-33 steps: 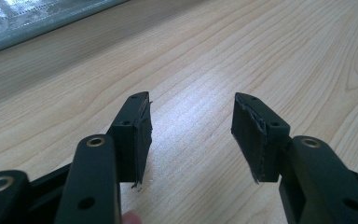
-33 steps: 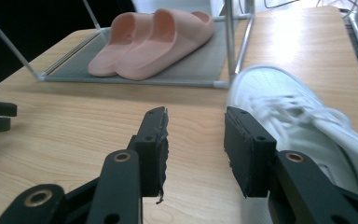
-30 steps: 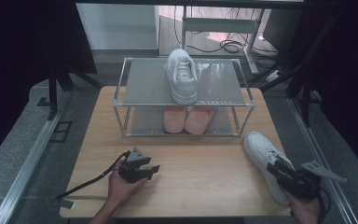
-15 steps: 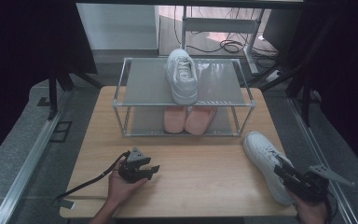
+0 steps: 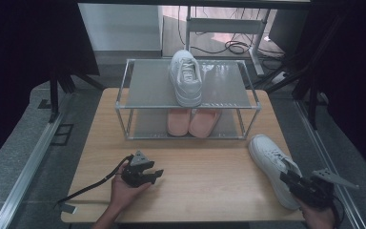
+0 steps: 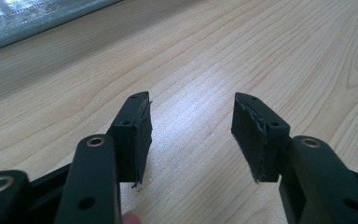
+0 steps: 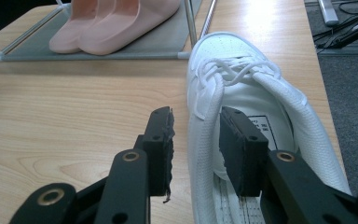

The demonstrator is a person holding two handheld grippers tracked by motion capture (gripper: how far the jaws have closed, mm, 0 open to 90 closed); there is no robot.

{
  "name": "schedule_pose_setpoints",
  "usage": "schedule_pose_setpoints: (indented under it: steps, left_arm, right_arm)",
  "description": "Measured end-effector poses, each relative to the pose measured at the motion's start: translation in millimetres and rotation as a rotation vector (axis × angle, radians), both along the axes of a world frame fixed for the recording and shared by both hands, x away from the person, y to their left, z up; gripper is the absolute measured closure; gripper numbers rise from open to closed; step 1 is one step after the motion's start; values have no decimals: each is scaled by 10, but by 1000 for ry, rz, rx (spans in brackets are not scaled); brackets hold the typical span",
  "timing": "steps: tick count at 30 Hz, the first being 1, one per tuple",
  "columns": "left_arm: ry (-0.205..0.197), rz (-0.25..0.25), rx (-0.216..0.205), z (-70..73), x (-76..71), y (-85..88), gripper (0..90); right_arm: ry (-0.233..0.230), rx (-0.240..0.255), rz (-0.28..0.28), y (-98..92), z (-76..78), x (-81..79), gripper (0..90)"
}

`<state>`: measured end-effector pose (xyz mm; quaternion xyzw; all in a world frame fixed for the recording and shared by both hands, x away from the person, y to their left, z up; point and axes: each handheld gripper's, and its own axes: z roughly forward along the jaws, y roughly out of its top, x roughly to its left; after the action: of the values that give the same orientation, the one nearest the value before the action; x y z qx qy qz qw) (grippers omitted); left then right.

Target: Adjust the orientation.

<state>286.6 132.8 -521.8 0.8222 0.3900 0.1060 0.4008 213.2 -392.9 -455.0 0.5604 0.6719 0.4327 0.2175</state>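
Note:
A white sneaker [image 5: 269, 160] lies at the table's right front, toe pointing toward the rack. My right gripper [image 5: 290, 179] is at its heel end. In the right gripper view the right gripper [image 7: 196, 116] straddles the side wall of the sneaker [image 7: 242, 79], one jaw inside the shoe and one outside. The jaws have just been closing, and a gap still shows at the outer pad. My left gripper [image 5: 157, 174] rests on the wood at the front left. The left gripper [image 6: 191, 105] is open with nothing between its jaws.
A two-level metal rack [image 5: 219, 95] stands at the back of the wooden table [image 5: 209, 191]. A second white sneaker [image 5: 187, 76] sits on its top shelf, and a pair of pink slippers [image 5: 193, 121] on the lower one. The table's right edge runs close beside the sneaker.

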Motion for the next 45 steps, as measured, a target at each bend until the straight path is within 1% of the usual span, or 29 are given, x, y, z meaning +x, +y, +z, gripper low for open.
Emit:
schedule_pose_setpoints:
  steps: [8,13,16,21,27,31,34,37,39,40,42,45]
  left_arm:
    - [-1,1,-2,5,3,3,483]
    - [0,2,0,0,6,1,483]
    - [-2,3,-1,6,6,5,483]
    - [2,1,1,-7,9,-3,483]
    - [3,4,2,-10,15,-4,483]
    - [4,4,4,-14,17,-5,483]
    - [4,2,6,-17,15,-6,483]
    - [1,4,8,-12,13,-1,483]
    - [1,4,8,-12,12,-1,483]
    - [2,4,7,-14,13,-3,483]
    - [5,2,7,-19,14,-8,482]
    - [6,1,4,-22,12,-13,483]
  right_arm:
    - [0,-2,-8,9,26,18,631]
    - [-4,-22,-13,34,88,97,627]
    - [-8,-19,-8,17,104,135,645]
    - [-11,6,-10,-121,147,195,710]
    - [-7,0,2,-286,198,341,791]
    - [-5,6,-2,-388,171,439,845]
    - [4,18,-19,-472,120,484,876]
    - [1,30,-43,-560,70,423,894]
    - [-18,50,-53,-604,72,323,897]
    - [-29,55,-48,-605,89,258,897]
    - [-45,57,-26,-563,124,126,898]
    - [-47,46,36,-418,152,-49,898]
